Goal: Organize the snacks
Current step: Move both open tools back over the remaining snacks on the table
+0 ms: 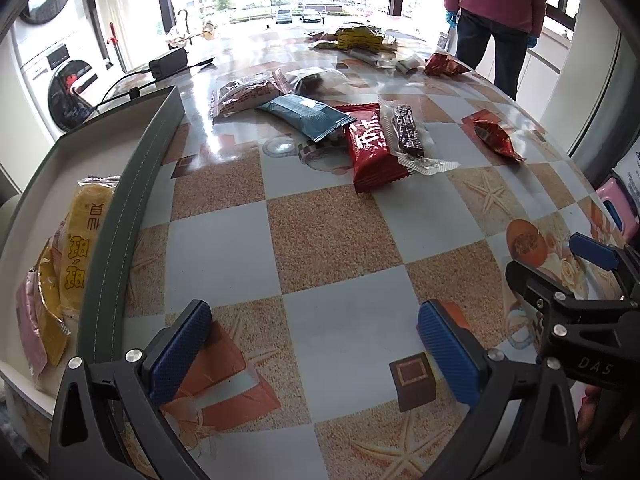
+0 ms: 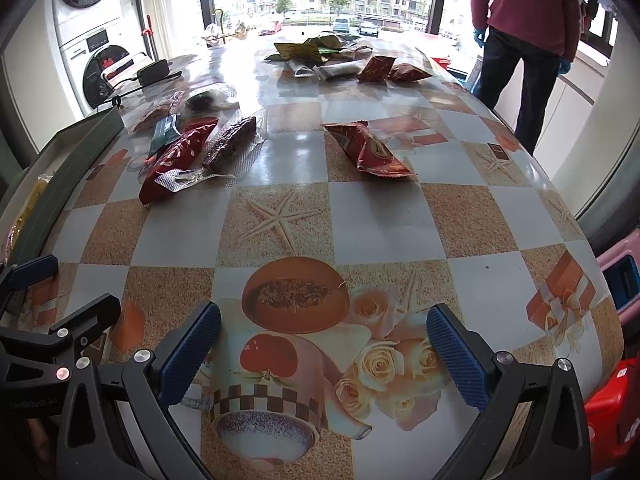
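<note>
Both jaws gape empty over the surface (image 1: 328, 240); the red packet (image 1: 370, 148) ahead looks light, crinkly, best pinched mid-body.

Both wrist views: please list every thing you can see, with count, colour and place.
tray: one, grey-green rim, table's left edge
packets in tray: several, yellow and pink
near snack pile: about six, red, teal, dark, clear
lone red packet: one, right of the pile
far snack pile: many, mixed
tablecloth: one, checked
power adapter: one, black, far left
person: one, maroon top, beyond the table
left gripper: open, empty
right gripper: open, empty
</note>
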`<state>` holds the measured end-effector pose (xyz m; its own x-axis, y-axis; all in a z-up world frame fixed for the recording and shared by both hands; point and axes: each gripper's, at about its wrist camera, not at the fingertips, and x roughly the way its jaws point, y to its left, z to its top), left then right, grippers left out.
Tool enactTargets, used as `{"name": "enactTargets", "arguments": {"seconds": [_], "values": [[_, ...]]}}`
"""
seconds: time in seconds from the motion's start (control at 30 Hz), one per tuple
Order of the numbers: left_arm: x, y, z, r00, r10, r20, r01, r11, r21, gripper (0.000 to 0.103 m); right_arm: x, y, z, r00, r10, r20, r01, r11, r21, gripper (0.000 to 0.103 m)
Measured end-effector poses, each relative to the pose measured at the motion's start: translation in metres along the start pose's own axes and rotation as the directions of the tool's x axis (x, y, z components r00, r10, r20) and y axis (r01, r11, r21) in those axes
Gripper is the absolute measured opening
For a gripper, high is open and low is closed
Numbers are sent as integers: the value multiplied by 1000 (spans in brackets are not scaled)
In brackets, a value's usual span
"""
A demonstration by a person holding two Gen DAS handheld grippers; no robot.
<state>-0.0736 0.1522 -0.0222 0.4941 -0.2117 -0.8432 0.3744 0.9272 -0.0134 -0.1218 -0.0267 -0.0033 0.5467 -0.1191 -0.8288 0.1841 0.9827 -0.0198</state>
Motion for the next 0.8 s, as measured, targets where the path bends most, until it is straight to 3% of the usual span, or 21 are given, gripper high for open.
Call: {"name": "enactTargets", "arguments": {"seconds": [0.5,0.7,0.8], "values": [[2,5,15,996,-40,-80,39,999,-9,103,3,-2,7,998,43,-47,-45,998,-47,103],[-5,27,74,990,-135,-41,129,983,-131,103,4,-5,7,998,51,-41,-53,997,-60,103],[6,35,112,988,-145,-46,135,974,-183,103,5,-6,6,998,55,-24,-56,996,-65,103]]}}
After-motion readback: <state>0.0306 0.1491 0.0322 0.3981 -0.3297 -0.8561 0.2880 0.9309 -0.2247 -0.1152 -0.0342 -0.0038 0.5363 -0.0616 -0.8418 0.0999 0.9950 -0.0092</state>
